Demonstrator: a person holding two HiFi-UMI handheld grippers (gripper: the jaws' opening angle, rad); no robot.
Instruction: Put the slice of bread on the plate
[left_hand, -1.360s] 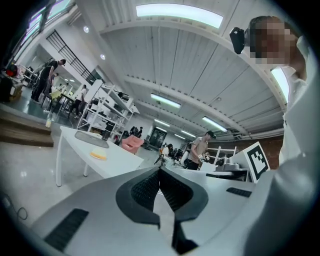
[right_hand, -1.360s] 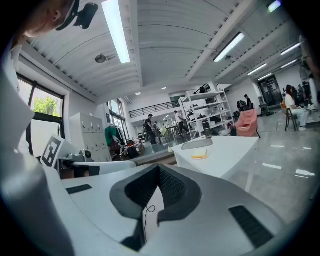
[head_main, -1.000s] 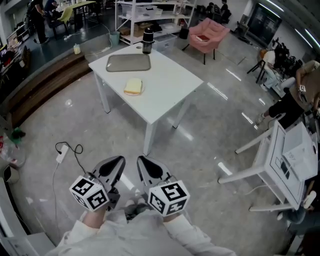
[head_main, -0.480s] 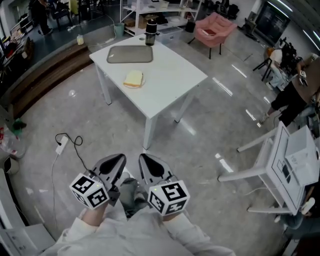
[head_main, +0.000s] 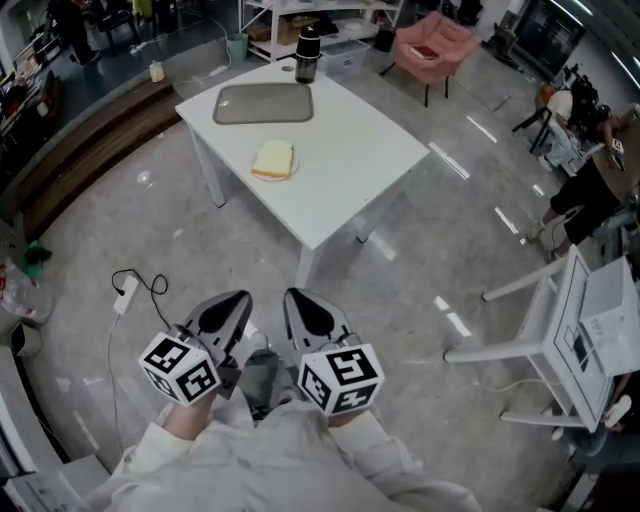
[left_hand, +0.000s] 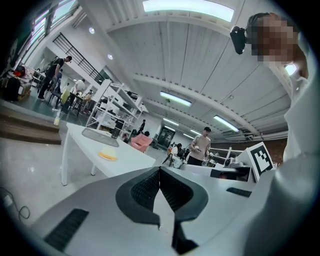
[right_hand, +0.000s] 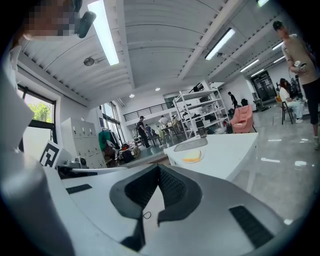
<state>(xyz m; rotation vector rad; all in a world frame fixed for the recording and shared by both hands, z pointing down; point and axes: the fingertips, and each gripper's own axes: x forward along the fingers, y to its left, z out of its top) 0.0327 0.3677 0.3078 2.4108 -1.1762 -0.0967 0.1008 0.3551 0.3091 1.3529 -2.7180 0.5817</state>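
Note:
A slice of bread (head_main: 273, 159) lies near the middle of a white table (head_main: 340, 150) far ahead of me. A thin pale rim shows around it, seemingly a small white plate, though at this distance I cannot be sure. The bread (left_hand: 107, 155) also shows in the left gripper view, and the bread (right_hand: 192, 157) in the right gripper view. My left gripper (head_main: 232, 305) and right gripper (head_main: 300, 303) are held side by side over the floor, well short of the table. Both are shut with nothing between the jaws.
A grey tray (head_main: 263, 103) and a dark bottle (head_main: 307, 41) stand at the table's far end. A cable with a white plug block (head_main: 125, 290) lies on the floor at left. A white desk (head_main: 585, 320) and a person (head_main: 590, 190) are at right, a pink armchair (head_main: 432, 45) behind.
The table and bread have shifted slightly nearer and lower in the head view. Both grippers stay shut and keep their place relative to each other.

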